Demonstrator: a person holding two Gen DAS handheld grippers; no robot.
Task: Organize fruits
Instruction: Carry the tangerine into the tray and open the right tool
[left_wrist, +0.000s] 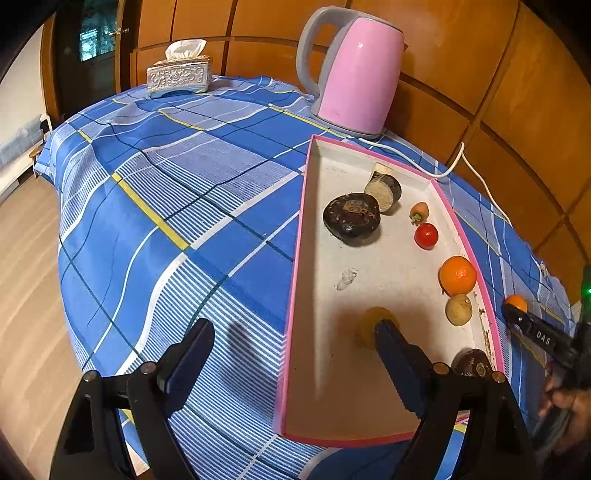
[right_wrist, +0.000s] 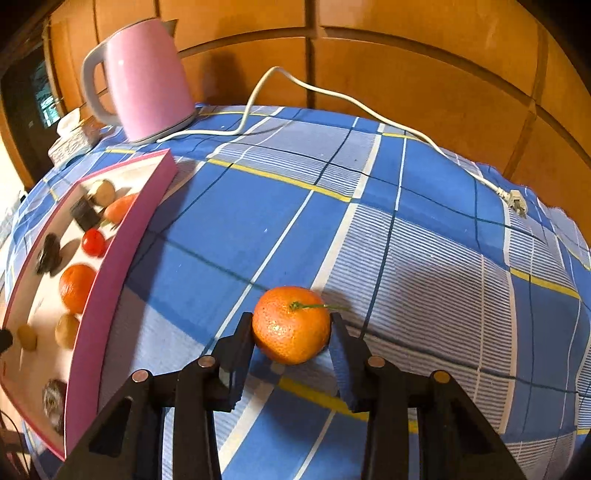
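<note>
I have the right gripper (right_wrist: 291, 330) pinching the small round orange mandarin with a green stem (right_wrist: 291, 325), its dark pads pressed against the fruit's left and right flanks while it sits on the blue checked tablecloth (right_wrist: 406, 229), just to the right of the shallow pink-rimmed white cardboard tray (right_wrist: 110, 280). To do this step well I would keep the squeeze light: the peel is dimpled, glossy and soft, so a hard clamp would bruise it, and the pads bite close to the fruit's widest part, which should stop it squirting out. I would lift straight up until the fruit clears the tray's raised pink wall, then carry it left and set it down in the bare white patch near the larger orange (right_wrist: 75, 286), away from the red cherry tomato (right_wrist: 92, 242). The tray floor is matte and flat, so a round fruit may roll; a low, slow release suits it. From the left wrist view, the left gripper (left_wrist: 291, 345) hangs spread wide over the tray's near left edge, holding nothing; a yellowish fruit (left_wrist: 369, 325) beyond its right finger is too blurred for me to name. The smooth pink plastic kettle (right_wrist: 147, 74) and its white cord (right_wrist: 369, 110) lie far back, clear of my path.
</note>
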